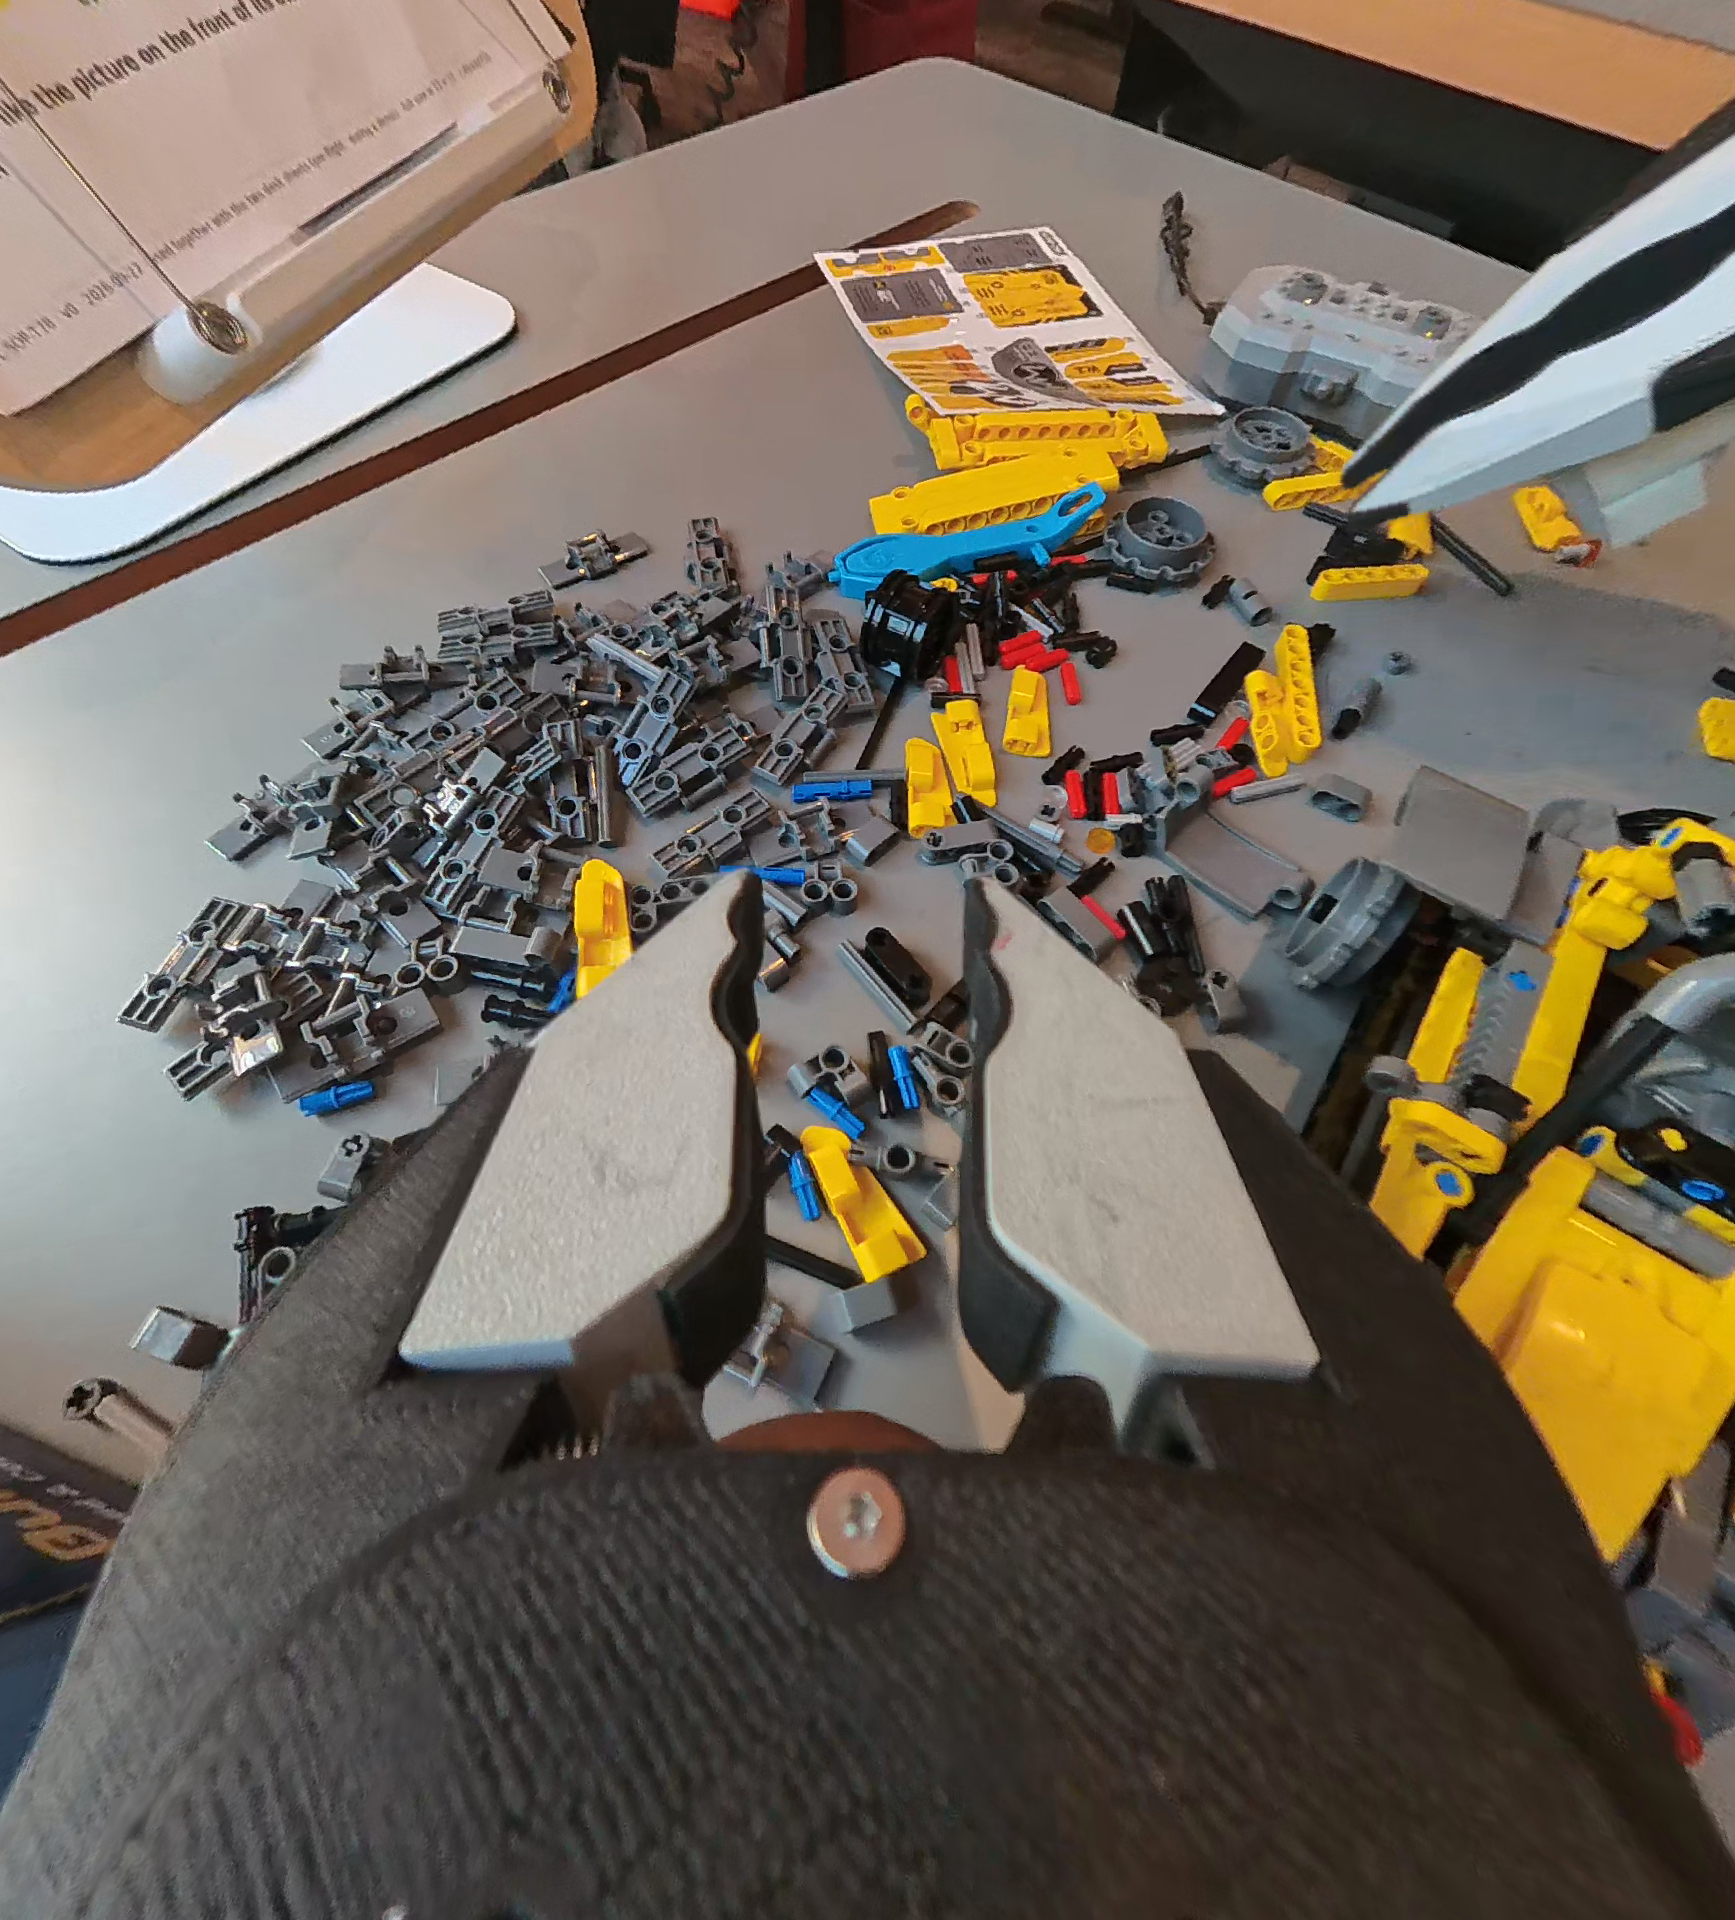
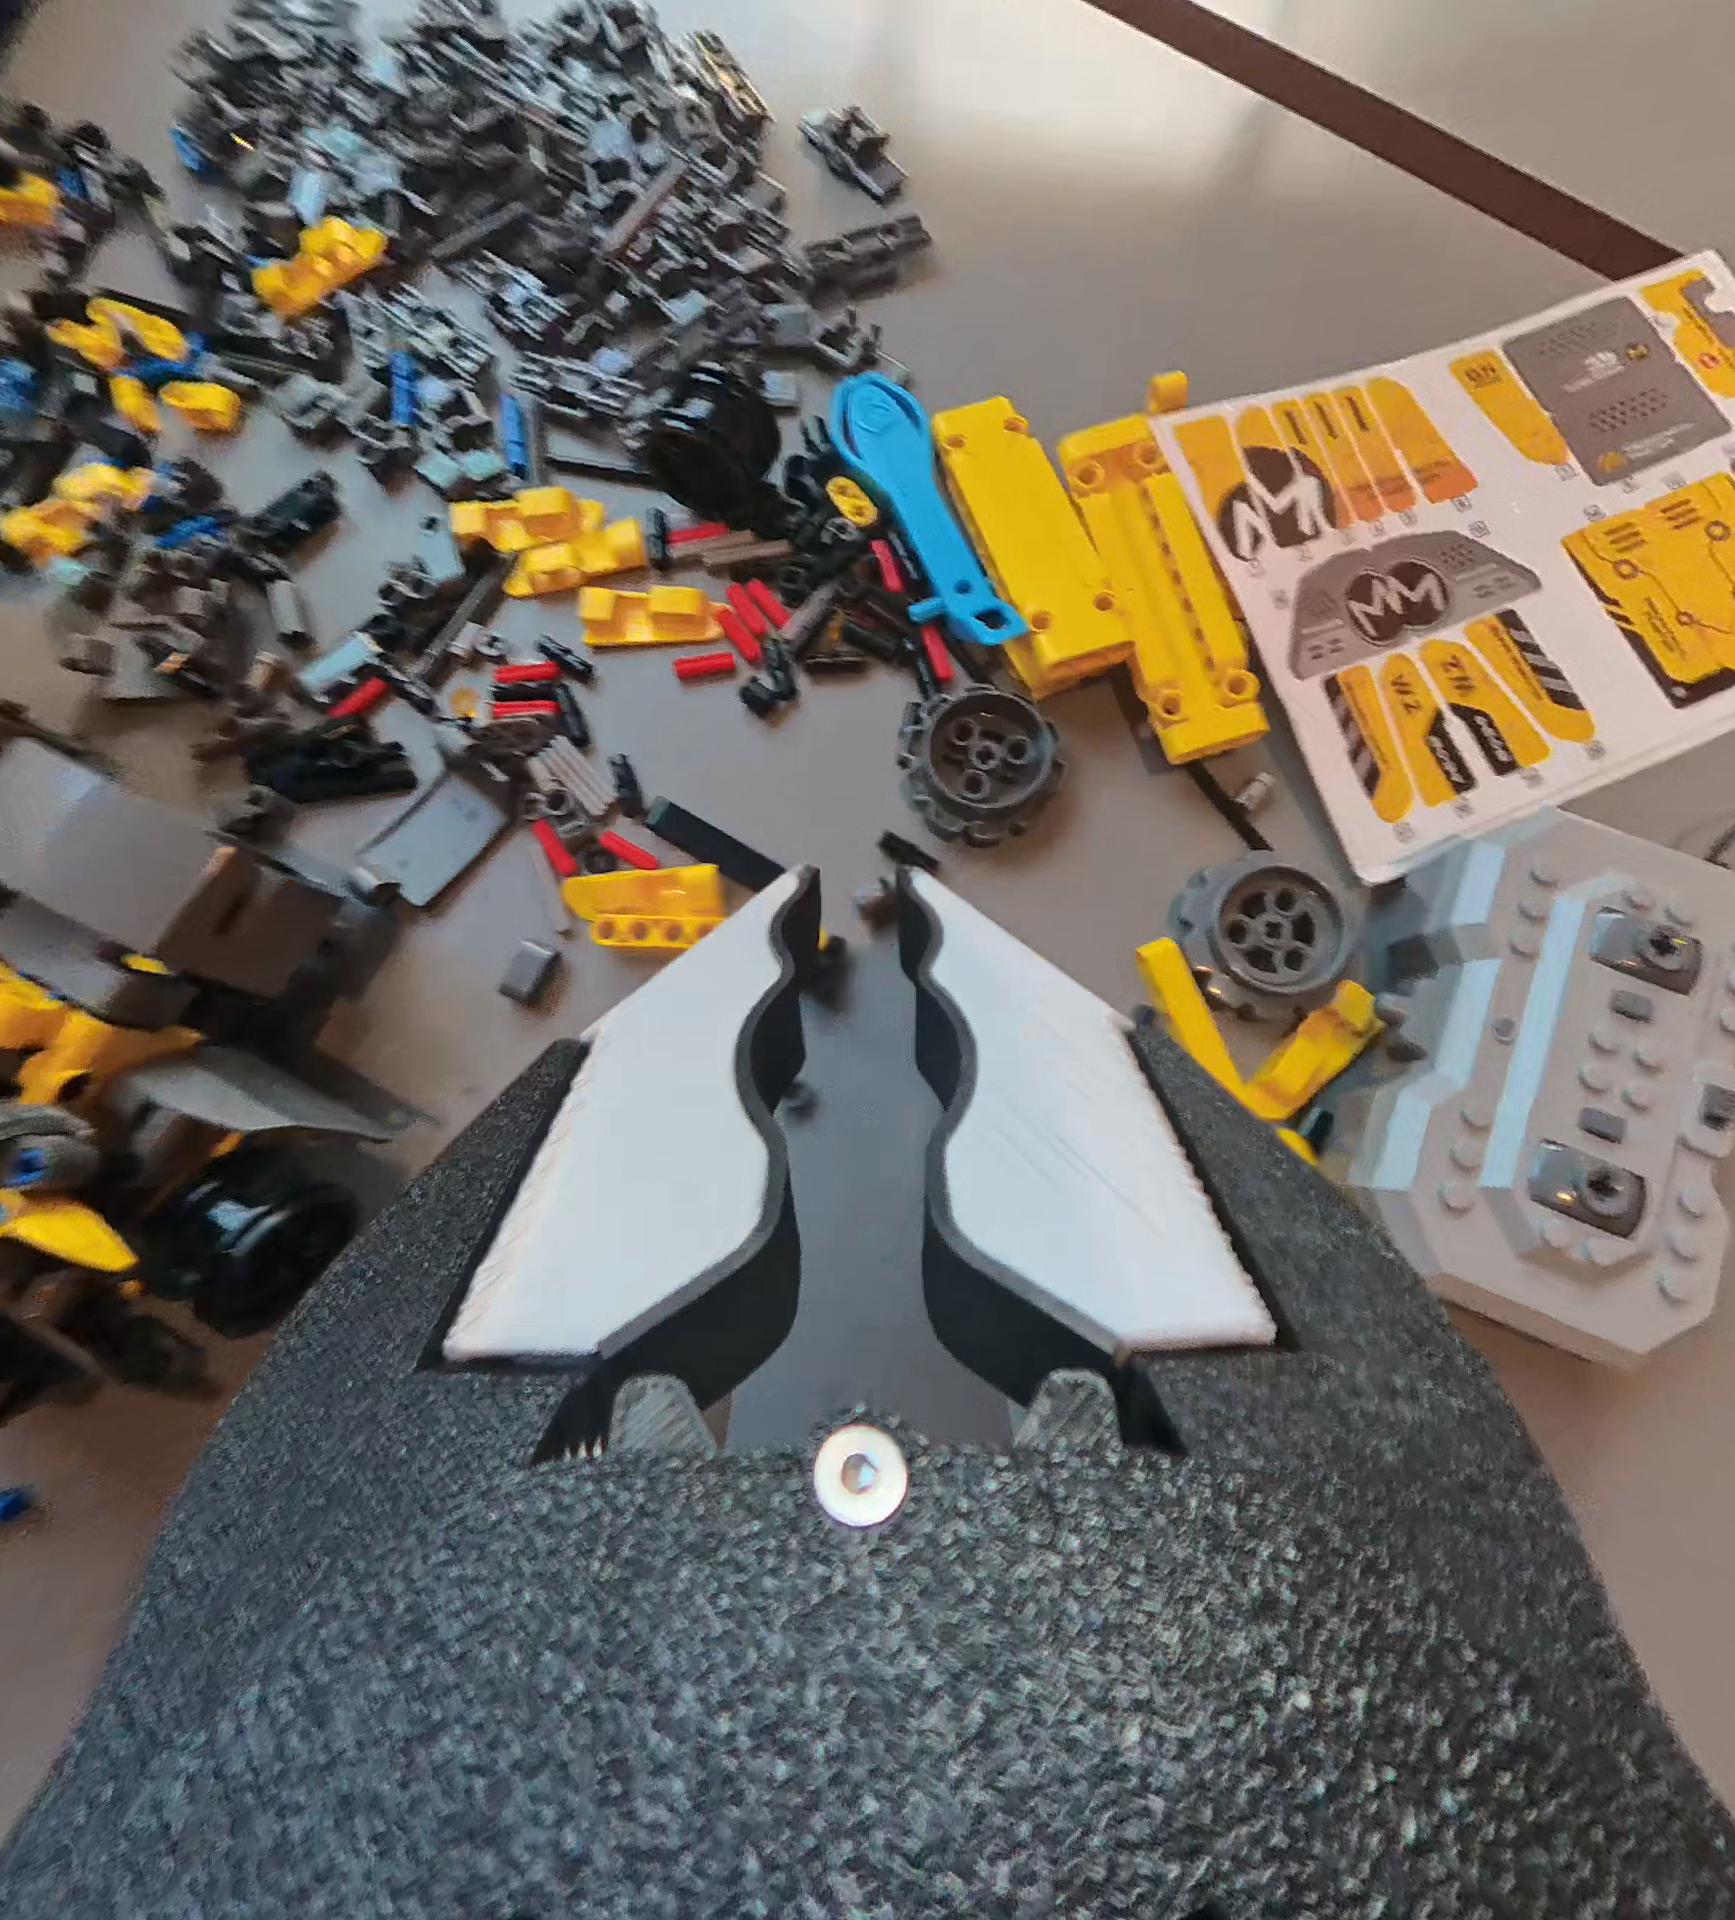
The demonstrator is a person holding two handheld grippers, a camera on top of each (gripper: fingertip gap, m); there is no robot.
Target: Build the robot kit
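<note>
My left gripper point(image 1: 861, 894) is open and empty. It hovers over loose small pieces on the grey table point(image 1: 63, 935), and a yellow panel piece point(image 1: 863, 1205) lies below the gap between its fingers. A pile of dark grey track links point(image 1: 489, 790) lies ahead to its left. My right gripper point(image 2: 857, 878) is open with a narrow gap and holds nothing. It is nearest a yellow beam point(image 2: 655, 904) and a grey sprocket wheel point(image 2: 1263, 925). It also shows in the left wrist view point(image 1: 1362, 494), at the upper right.
A partly built yellow vehicle point(image 1: 1569, 1143) stands on the right; it also shows in the right wrist view point(image 2: 32, 1039). A blue separator tool point(image 2: 904, 509), a sticker sheet point(image 2: 1528, 540) and a grey hub box point(image 2: 1569, 1122) lie beyond. A paper stand point(image 1: 219, 208) sits at the back left. One gripper's finger ends stand about 20 centimeters off the other's. It is some 9 centimeters from my right tips to the grey sprocket wheel point(image 2: 1263, 925). Seen from the left wrist view point(image 1: 1263, 441) as well.
</note>
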